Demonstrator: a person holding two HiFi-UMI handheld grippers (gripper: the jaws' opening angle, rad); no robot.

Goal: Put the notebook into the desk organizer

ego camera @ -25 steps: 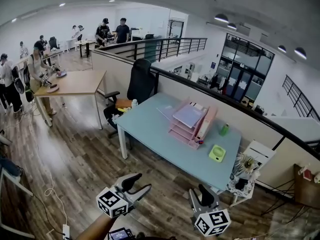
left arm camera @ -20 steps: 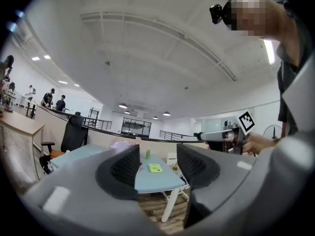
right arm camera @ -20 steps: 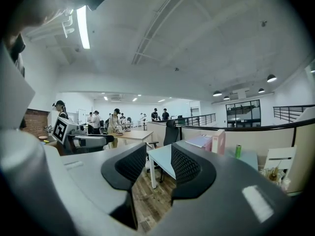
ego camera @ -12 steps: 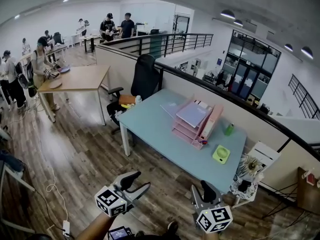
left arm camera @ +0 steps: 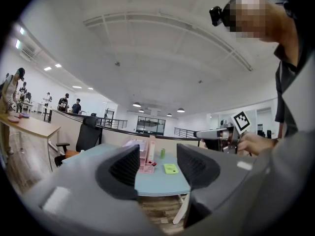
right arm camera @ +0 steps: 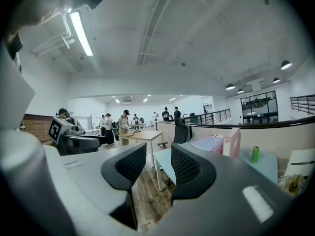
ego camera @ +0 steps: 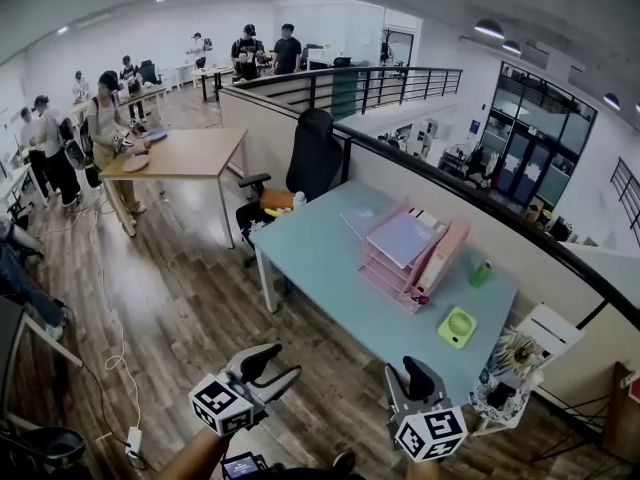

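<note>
Hovering low in frame, left gripper [ego camera: 280, 364] fingers stand wide, right gripper [ego camera: 405, 376] fingers narrower, both empty. Desk organizer [ego camera: 395, 263] tops the bench [ego camera: 320, 268].

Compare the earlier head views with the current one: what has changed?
The view has swung: the blue desk and pink organizer have slid rightwards in frame. Nothing was gripped or released. The left tongs and right tongs stay open, empty, low in frame.

Floor [ego camera: 170, 298]: wood planks, faint sheen
Desk top [ego camera: 320, 258]: smooth, matt
Desk organizer [ego camera: 398, 266]: pink plastic
Railing [ego camera: 390, 81]: dark metal
</note>
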